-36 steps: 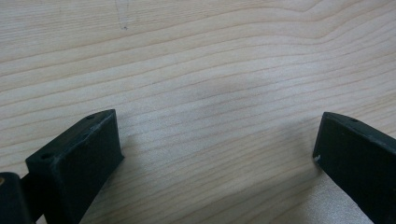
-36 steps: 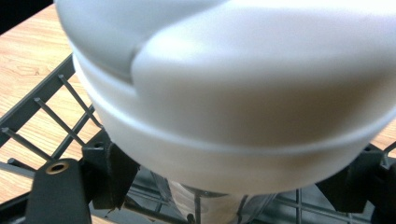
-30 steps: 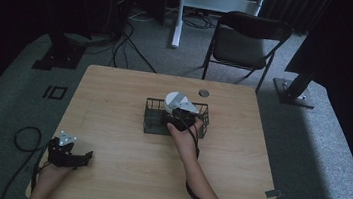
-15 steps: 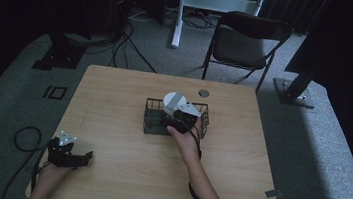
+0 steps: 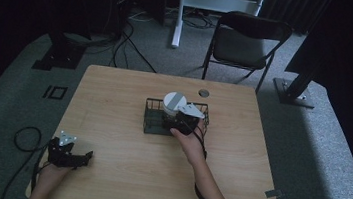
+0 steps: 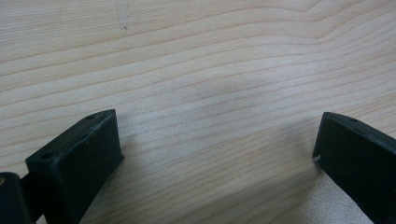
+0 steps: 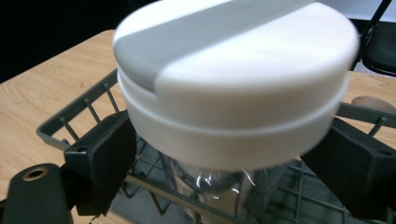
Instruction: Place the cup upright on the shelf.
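Note:
A clear jar with a white and grey lid [image 5: 175, 101] stands in a black wire basket [image 5: 149, 121] at the middle of the wooden table [image 5: 114, 97]. My right gripper [image 5: 173, 113] reaches into the basket from the near side. In the right gripper view its jaws press on both sides of the lid [image 7: 233, 70], above the basket's rim [image 7: 74, 112]. The jar's clear body shows below the lid. My left gripper [image 5: 84, 158] rests at the table's front left corner. It is open, with bare wood between its jaws [image 6: 217, 144].
A round hole cover [image 5: 204, 92] sits in the tabletop just behind the basket. Beyond the far edge stands a folding chair [image 5: 247, 37]. Cables [image 5: 24, 137] lie on the floor at the left, near the left gripper.
The jar's lid and my right gripper have shifted very slightly to the left in the basket. The left gripper has stayed put.

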Demonstrator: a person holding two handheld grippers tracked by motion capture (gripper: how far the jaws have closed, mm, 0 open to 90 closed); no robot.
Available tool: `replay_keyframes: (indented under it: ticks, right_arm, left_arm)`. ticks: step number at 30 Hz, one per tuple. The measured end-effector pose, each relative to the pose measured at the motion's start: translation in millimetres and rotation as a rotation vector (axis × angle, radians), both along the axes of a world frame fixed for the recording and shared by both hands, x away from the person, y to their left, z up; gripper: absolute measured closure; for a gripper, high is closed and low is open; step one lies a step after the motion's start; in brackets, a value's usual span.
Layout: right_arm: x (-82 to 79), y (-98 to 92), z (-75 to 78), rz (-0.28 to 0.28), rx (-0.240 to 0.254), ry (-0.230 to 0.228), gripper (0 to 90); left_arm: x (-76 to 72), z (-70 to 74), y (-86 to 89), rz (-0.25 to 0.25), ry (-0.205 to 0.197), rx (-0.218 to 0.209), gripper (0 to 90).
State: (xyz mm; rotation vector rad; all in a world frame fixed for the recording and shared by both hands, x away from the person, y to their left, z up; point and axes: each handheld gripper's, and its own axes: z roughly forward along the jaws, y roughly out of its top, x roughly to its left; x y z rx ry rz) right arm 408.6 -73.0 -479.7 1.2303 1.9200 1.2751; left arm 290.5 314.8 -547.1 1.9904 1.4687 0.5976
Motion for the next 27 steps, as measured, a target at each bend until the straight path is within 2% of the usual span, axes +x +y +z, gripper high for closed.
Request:
replay_keyframes:
  ticks: [10, 27]
  right_arm:
    - [-5.1, -10.9, 3.4, 0.032, -0.007, -0.014, 11.1]
    - [-25.4, -26.1, 8.3, 0.067, 0.002, -0.044, 11.1]
  left_arm:
    - [0.0, 0.0, 0.0, 0.0, 0.0, 0.0, 1.2]
    - [0.0, 0.0, 0.0, 0.0, 0.0, 0.0, 1.2]
